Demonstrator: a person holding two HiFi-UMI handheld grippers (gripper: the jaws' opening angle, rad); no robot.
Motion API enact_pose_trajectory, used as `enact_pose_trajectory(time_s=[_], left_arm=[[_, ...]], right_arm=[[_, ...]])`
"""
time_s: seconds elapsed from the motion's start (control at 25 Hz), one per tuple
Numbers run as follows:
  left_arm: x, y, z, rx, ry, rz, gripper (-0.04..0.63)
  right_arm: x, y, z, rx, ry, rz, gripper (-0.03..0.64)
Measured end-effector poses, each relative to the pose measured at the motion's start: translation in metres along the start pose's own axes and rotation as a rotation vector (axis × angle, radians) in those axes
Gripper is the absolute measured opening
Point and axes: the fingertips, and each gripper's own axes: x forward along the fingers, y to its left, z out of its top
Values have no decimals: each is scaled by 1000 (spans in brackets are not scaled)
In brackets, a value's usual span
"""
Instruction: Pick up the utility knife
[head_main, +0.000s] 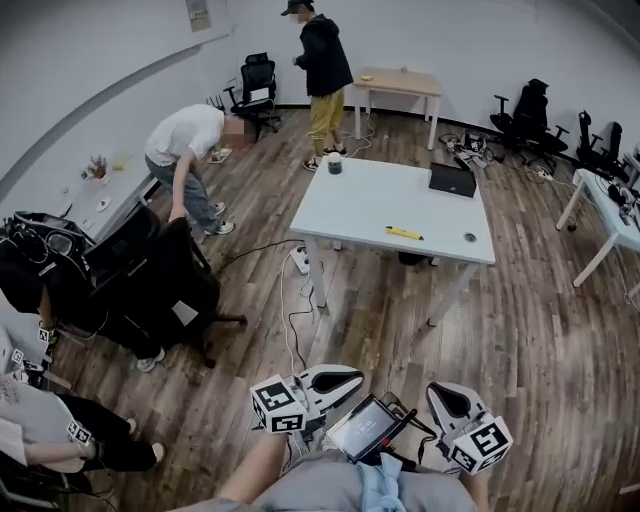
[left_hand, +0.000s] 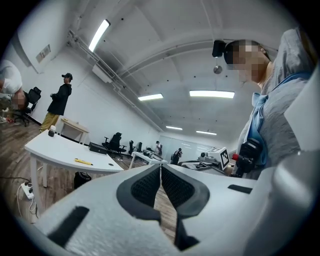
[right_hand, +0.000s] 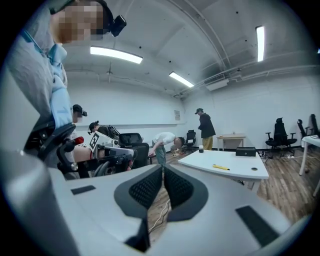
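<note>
Far ahead of my grippers, the yellow utility knife (head_main: 404, 233) lies flat on the white table (head_main: 360, 215), well apart from both. My left gripper (head_main: 342, 380) and right gripper (head_main: 446, 397) each have jaws pressed together, pinching nothing.

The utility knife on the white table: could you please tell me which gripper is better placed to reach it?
Probably the right gripper: the utility knife lies toward the table's right end, nearer that side. Both it and the left gripper are shut, empty and far off.
</note>
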Motion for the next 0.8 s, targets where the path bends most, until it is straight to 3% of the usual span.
enact_pose_trajectory(time_s=[0.32,0.8], left_arm=[[-15,46,17,-23,5,-29,18],[6,98,19,-82,28,-54,18]], right_arm=[[55,-5,16,-15,9,-15,29],[97,-38,12,22,56,-27,29]])
